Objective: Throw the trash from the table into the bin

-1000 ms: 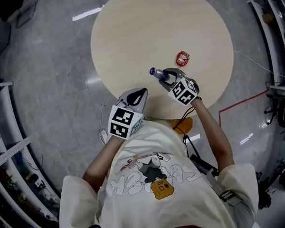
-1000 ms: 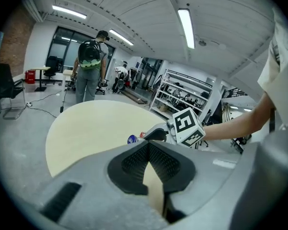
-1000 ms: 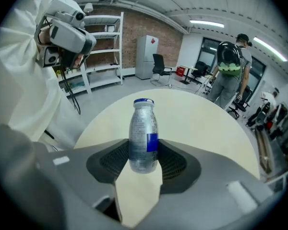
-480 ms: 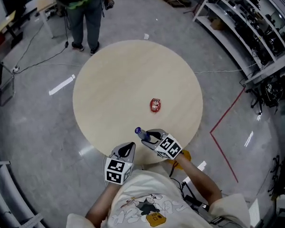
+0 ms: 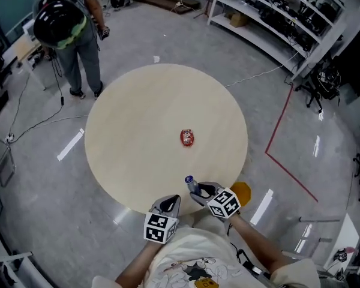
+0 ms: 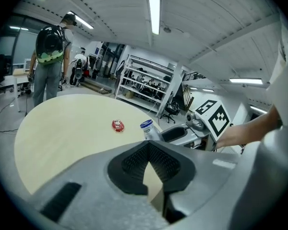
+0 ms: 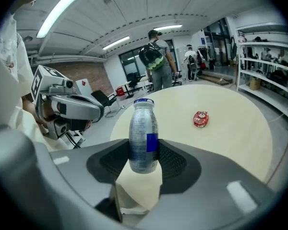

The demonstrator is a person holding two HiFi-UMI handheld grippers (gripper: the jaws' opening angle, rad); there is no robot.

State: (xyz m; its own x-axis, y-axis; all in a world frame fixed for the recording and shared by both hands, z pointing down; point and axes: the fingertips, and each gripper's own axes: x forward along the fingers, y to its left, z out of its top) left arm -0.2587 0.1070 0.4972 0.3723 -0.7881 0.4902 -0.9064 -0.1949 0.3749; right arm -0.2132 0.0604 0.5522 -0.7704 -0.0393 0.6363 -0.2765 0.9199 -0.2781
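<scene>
Head view, surface: a round table (image 5: 138, 119) with a pale wood top stood on a glossy grey floor (image 5: 42, 179).
Head view, room: metal shelving (image 5: 270, 17) filled the far right side, a red floor line (image 5: 276, 137) ran beside the table, and a person with a backpack (image 5: 69, 29) stood at the far left.
Head view, trash: a red wrapper (image 5: 186, 138) lay alone near the middle of the table.
Head view, container: a small bottle (image 5: 191, 183) with a blue cap was in the right gripper (image 5: 199, 192), above the near edge of the table.
Head view, other hand: the left gripper (image 5: 170, 204) hung just off that near edge, beside the right one.

Left gripper view, jaws: the left gripper (image 6: 147, 145) had its tips pressed together with nothing between them.
Left gripper view, beyond: the wrapper (image 6: 118, 125) lay on the table (image 6: 62, 123), with the bottle (image 6: 146, 128) to its right.
Left gripper view, room: long ceiling lights (image 6: 154, 13) shone overhead.

Right gripper view, jaws: the right gripper (image 7: 144, 159) was clamped on the lower body of the bottle (image 7: 143, 135), which stood upright.
Right gripper view, container: the bottle was silvery with a blue label patch; I could not tell what was in it.
Right gripper view, surface: the wrapper (image 7: 200, 119) lay on the table (image 7: 230, 128), well apart from the bottle.
</scene>
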